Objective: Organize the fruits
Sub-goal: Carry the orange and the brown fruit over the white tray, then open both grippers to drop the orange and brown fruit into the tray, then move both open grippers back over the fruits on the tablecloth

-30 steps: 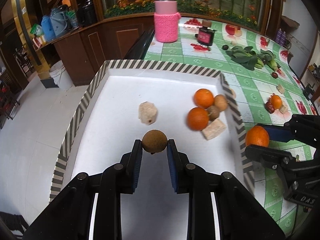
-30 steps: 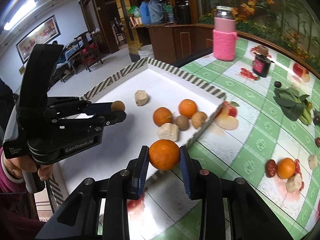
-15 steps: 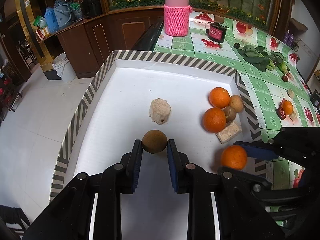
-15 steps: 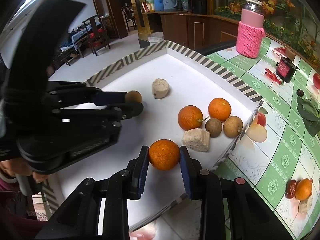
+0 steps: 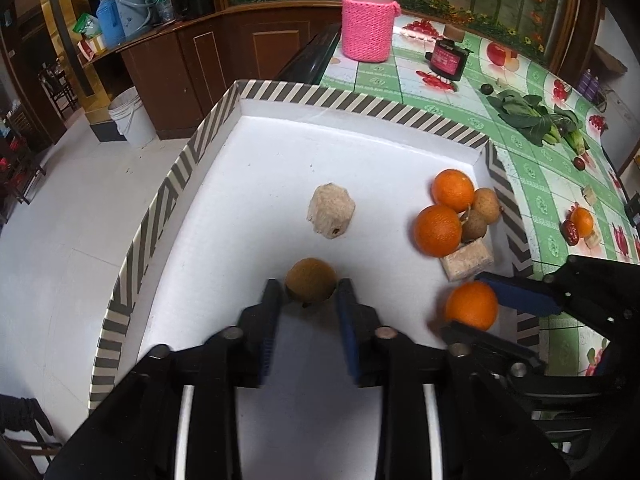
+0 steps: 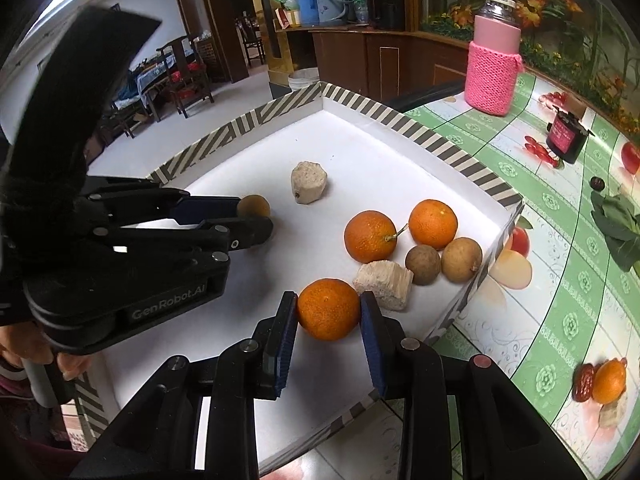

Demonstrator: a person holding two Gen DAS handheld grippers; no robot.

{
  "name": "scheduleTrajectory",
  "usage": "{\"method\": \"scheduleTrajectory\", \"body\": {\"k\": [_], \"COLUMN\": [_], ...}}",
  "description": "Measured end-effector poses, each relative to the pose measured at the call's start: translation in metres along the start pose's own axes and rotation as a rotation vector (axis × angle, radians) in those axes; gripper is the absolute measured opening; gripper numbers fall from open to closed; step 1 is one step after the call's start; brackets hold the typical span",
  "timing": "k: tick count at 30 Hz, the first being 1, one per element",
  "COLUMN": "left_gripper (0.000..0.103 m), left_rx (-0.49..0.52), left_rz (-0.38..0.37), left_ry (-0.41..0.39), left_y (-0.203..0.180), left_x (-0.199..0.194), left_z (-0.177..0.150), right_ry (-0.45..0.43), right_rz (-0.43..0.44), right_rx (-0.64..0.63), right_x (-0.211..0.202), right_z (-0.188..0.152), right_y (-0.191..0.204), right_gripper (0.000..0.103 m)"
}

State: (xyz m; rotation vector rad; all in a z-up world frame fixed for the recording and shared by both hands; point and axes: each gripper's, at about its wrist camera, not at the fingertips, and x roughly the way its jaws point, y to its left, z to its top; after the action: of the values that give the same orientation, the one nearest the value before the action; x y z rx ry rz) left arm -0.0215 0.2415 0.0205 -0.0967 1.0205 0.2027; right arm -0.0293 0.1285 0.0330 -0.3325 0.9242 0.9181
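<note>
My left gripper [image 5: 310, 294] is shut on a brown round fruit [image 5: 311, 285] low over the white tray [image 5: 360, 108] with a striped rim. My right gripper [image 6: 329, 312] is shut on an orange [image 6: 328, 309] just inside the tray's near right part; this orange also shows in the left wrist view [image 5: 472, 305]. In the tray lie two oranges [image 6: 370, 236], two brown fruits [image 6: 423, 265], a beige block [image 6: 383, 285] and a beige lump [image 6: 309, 182]. The left gripper shows in the right wrist view [image 6: 256, 218], to the left of the orange.
A pink knitted jar [image 5: 368, 16] and a small dark red jar [image 5: 447, 58] stand on the green patterned tablecloth beyond the tray. Leafy greens [image 5: 532, 118], a small orange [image 6: 609, 381] with a red date and small pieces lie on the table right of the tray.
My right gripper carried the orange leftward over the tray's rim and lowered it inside beside the beige block. My left gripper kept the brown fruit and eased slightly forward.
</note>
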Motion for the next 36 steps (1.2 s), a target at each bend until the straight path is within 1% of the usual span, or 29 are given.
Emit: {"method": "scheduleTrajectory", "body": {"k": [1, 2, 3, 5, 10, 14, 16, 18, 25, 28, 36], "left_gripper": [0.046, 0.054, 0.058, 0.060, 0.060, 0.060, 0.060, 0.060, 0.060, 0.060, 0.059], "left_rx": [-0.001, -0.003, -0.003, -0.004, -0.020, -0.009, 0.006, 0.019, 0.084, 0.112, 0.206], "left_rz": [0.001, 0.004, 0.007, 0.026, 0.035, 0.031, 0.021, 0.008, -0.050, -0.080, -0.154], "left_ry": [-0.001, -0.005, -0.007, -0.006, -0.012, -0.034, -0.046, -0.054, -0.068, -0.061, -0.033], "left_y": [0.000, 0.000, 0.000, 0.000, 0.003, -0.002, -0.009, -0.017, -0.058, -0.077, -0.132], "left_x": [0.000, -0.001, -0.001, -0.001, -0.006, -0.016, -0.021, -0.026, -0.039, -0.040, -0.034], "left_z": [-0.001, -0.002, -0.001, -0.002, -0.002, -0.004, -0.005, -0.005, -0.003, -0.003, 0.002], "right_ry": [0.000, 0.000, -0.004, -0.008, -0.028, -0.059, -0.076, -0.086, -0.097, -0.090, -0.065], "right_rz": [0.001, 0.003, 0.004, 0.011, 0.017, 0.010, 0.007, -0.006, -0.070, -0.101, -0.191], "right_rx": [0.007, 0.010, 0.011, 0.016, 0.013, 0.028, 0.047, 0.066, 0.151, 0.182, 0.286], "right_x": [-0.002, -0.002, -0.003, -0.005, -0.019, -0.038, -0.049, -0.057, -0.082, -0.090, -0.110], "right_z": [-0.001, -0.002, -0.003, -0.004, -0.007, -0.013, -0.018, -0.023, -0.050, -0.065, -0.107], "right_y": [-0.001, -0.002, -0.002, -0.003, -0.002, -0.010, -0.018, -0.027, -0.072, -0.092, -0.149], "right_gripper": [0.037, 0.039, 0.038, 0.038, 0.038, 0.039, 0.043, 0.044, 0.044, 0.047, 0.047]}}
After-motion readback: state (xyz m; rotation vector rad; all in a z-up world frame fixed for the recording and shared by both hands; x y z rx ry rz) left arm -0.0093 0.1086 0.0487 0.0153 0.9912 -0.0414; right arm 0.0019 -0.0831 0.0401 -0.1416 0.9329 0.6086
